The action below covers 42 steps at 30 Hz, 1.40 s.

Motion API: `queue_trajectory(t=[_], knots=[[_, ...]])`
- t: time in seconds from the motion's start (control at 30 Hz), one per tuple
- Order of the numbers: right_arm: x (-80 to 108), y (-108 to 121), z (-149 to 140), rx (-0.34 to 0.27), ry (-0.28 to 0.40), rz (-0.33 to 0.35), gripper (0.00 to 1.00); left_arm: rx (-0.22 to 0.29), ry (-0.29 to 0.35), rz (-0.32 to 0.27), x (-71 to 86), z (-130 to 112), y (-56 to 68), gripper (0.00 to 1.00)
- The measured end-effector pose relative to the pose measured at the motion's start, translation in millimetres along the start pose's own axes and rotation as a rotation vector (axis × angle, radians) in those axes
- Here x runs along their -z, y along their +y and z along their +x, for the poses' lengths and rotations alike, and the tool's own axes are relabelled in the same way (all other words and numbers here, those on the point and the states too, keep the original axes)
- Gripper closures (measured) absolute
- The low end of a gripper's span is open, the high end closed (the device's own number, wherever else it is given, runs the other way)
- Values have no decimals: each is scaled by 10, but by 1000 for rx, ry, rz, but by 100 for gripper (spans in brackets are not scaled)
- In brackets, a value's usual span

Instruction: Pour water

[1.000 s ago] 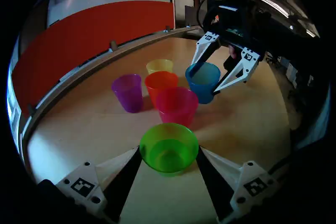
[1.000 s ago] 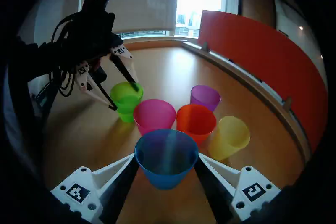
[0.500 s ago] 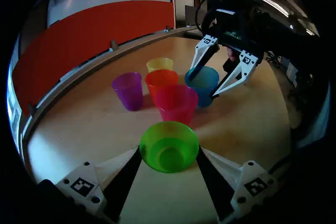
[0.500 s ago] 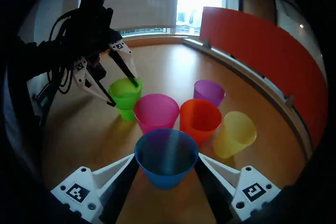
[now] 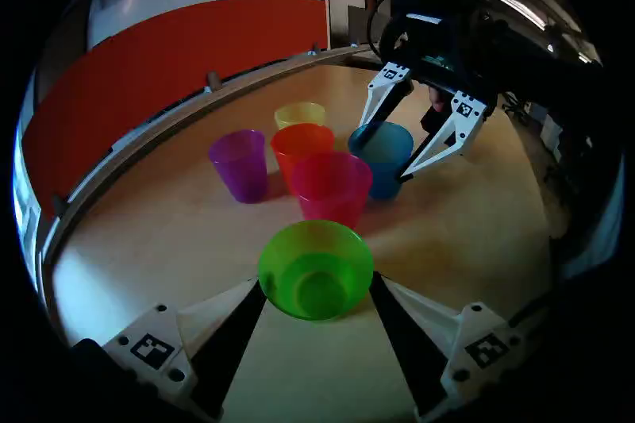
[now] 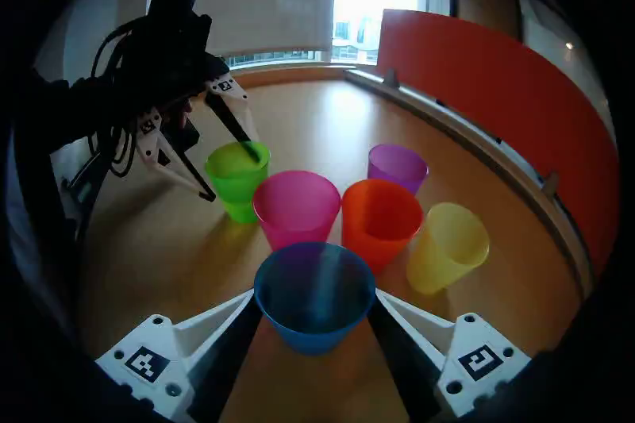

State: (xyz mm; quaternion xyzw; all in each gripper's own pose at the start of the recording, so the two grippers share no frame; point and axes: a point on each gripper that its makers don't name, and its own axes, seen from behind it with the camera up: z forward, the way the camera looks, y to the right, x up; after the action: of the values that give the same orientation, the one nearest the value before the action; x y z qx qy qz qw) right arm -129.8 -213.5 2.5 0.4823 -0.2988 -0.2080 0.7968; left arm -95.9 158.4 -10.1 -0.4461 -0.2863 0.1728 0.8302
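Wooden surface (image 5: 159, 232) holds clustered cups (image 5: 331, 185). Left tool (image 5: 316, 282) is clamped on the green cup (image 5: 316, 264). Right tool (image 6: 315, 298) is clamped on the blue cup (image 6: 315, 284).

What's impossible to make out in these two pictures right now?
- Water level in the blue cup, right gripper view: dark tinted walls.
- Base of the orange cup, left gripper view: behind the pink cup.
- Whether the green cup touches the table, left gripper view: its own body hides the bottom.

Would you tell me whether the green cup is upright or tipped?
Upright: the green cup stands rim-up, base down, between the fingers of the left gripper.
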Motion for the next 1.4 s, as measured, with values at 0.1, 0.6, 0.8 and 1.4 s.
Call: queue_trajectory(t=[0.1,0.6,0.8,1.4], knots=[[20,-9,-26,1,-3,1,9,2,-3,1,-2,-10,9,7],[63,-43,-115,-3,-7,-2,1,16,-19,2,4,-57,22,7],[88,-66,-188,4,-23,-3,1,19,-34,-5,44,-106,40,7],[449,-50,-393,-21,-36,-75,1,37,-45,64,359,-238,-49,7]])
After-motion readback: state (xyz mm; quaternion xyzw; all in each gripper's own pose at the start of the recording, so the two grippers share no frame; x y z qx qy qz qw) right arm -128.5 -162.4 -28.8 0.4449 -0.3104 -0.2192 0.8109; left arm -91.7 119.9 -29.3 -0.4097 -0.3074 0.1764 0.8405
